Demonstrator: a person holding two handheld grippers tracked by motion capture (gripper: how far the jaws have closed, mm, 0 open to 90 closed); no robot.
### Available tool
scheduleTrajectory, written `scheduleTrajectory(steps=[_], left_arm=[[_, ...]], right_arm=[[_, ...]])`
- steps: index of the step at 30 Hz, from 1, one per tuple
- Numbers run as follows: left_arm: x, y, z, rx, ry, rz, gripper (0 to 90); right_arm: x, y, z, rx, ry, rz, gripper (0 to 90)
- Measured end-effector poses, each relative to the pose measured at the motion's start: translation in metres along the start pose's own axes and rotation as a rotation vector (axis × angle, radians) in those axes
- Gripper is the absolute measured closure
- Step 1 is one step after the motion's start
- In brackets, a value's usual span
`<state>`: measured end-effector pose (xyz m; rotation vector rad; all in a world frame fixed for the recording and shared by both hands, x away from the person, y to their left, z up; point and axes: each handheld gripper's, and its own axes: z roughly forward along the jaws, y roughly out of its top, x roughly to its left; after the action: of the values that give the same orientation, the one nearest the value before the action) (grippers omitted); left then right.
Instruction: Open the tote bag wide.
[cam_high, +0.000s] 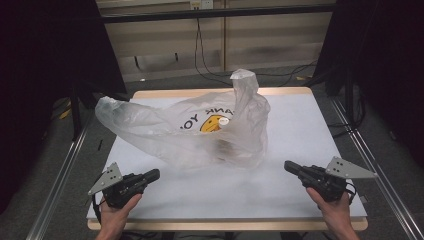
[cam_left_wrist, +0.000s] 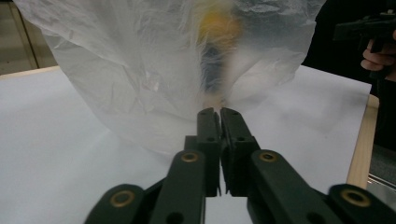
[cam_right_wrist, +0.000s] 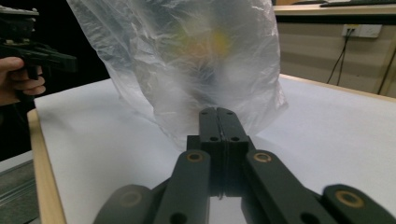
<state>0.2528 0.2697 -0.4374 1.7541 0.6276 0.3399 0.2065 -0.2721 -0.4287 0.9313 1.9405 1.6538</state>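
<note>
A translucent white plastic bag (cam_high: 195, 130) with a yellow smiley print and dark lettering lies puffed up on the middle of the white table (cam_high: 300, 125). One handle stands up at its far side. Something dark shows dimly inside it. My left gripper (cam_high: 154, 175) rests near the front left edge, jaws shut on nothing, pointing at the bag (cam_left_wrist: 154, 70). Near the front right my right gripper (cam_high: 289, 167) points at the bag (cam_right_wrist: 196, 60) from the other side, its jaws pressed together and holding nothing. Both tips stay a short way off the plastic.
The table has a pale wooden rim (cam_high: 225, 226) and metal rails (cam_high: 60, 175) along both sides. Cables (cam_high: 205, 65) trail over the floor behind it. Bare tabletop lies in front of the bag and to its right.
</note>
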Motion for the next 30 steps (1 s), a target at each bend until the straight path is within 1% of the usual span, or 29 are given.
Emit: scheduleTrajectory(steps=[1,2,3,4,6,7,8,9,11,12,14,15,17,18,19,20,21,22,23,24,25,27,28,30], left_arm=[[-0.001,0.001,0.001,-0.004,-0.009,-0.017,90.0],[-0.001,0.002,0.001,0.000,-0.023,-0.006,90.0],[-0.001,0.003,0.001,0.003,-0.038,-0.015,90.0],[-0.003,0.004,0.002,0.001,-0.021,-0.011,90.0],[-0.004,0.006,0.003,0.003,-0.027,-0.004,90.0],[-0.004,0.007,0.003,-0.004,-0.031,-0.013,90.0],[-0.003,0.009,0.003,0.000,-0.046,-0.005,90.0],[-0.004,0.011,0.003,-0.005,-0.045,-0.003,90.0],[-0.005,0.013,0.004,-0.005,-0.049,0.000,90.0],[-0.005,0.015,0.004,-0.009,-0.047,0.013,90.0],[-0.007,0.017,0.004,-0.016,-0.060,0.007,90.0],[-0.008,0.019,0.005,-0.012,-0.067,0.002,90.0],[-0.008,0.021,0.006,-0.015,-0.066,0.013,90.0],[-0.009,0.022,0.007,-0.016,-0.071,0.006,90.0],[-0.008,0.024,0.007,-0.017,-0.070,0.012,90.0],[-0.010,0.025,0.008,-0.023,-0.078,-0.002,90.0],[-0.009,0.027,0.008,-0.021,-0.077,0.018,90.0],[-0.009,0.027,0.008,-0.021,-0.077,0.018,90.0],[-0.010,0.029,0.008,-0.028,-0.079,0.001,90.0],[-0.011,0.030,0.009,-0.030,-0.081,-0.002,90.0],[-0.010,0.033,0.009,-0.031,-0.078,0.009,90.0],[-0.011,0.038,0.011,-0.044,-0.081,0.002,90.0],[-0.012,0.041,0.011,-0.044,-0.085,0.002,90.0],[-0.013,0.048,0.013,-0.049,-0.090,0.016,90.0]], right_arm=[[0.000,0.002,0.001,0.003,0.002,0.001,90.0],[0.000,0.003,0.001,0.005,0.000,0.003,90.0],[0.000,0.005,0.002,0.002,0.007,0.003,90.0],[0.000,0.007,0.003,0.003,0.014,0.008,90.0],[0.001,0.008,0.003,0.007,0.018,0.009,90.0],[0.002,0.010,0.004,0.013,0.026,0.006,90.0],[0.002,0.010,0.004,0.013,0.026,0.006,90.0],[0.003,0.012,0.004,0.021,0.026,0.000,90.0],[0.006,0.019,0.005,0.017,0.042,-0.003,90.0],[0.006,0.019,0.005,0.017,0.042,-0.003,90.0],[0.007,0.024,0.007,0.007,0.058,-0.001,90.0],[0.009,0.029,0.011,0.011,0.066,-0.007,90.0],[0.009,0.033,0.016,0.009,0.087,-0.004,90.0],[0.010,0.035,0.019,0.008,0.089,-0.005,90.0],[0.010,0.035,0.019,0.008,0.089,-0.005,90.0],[0.011,0.039,0.023,0.011,0.094,-0.006,90.0],[0.011,0.041,0.025,0.009,0.099,-0.007,90.0],[0.012,0.043,0.026,0.010,0.102,-0.009,90.0],[0.013,0.045,0.027,0.011,0.107,-0.008,90.0],[0.013,0.045,0.027,0.011,0.107,-0.008,90.0],[0.013,0.047,0.028,0.007,0.111,-0.011,90.0],[0.015,0.054,0.031,-0.001,0.125,-0.011,90.0],[0.015,0.054,0.031,-0.001,0.125,-0.011,90.0],[0.016,0.060,0.032,-0.006,0.132,-0.017,90.0]])
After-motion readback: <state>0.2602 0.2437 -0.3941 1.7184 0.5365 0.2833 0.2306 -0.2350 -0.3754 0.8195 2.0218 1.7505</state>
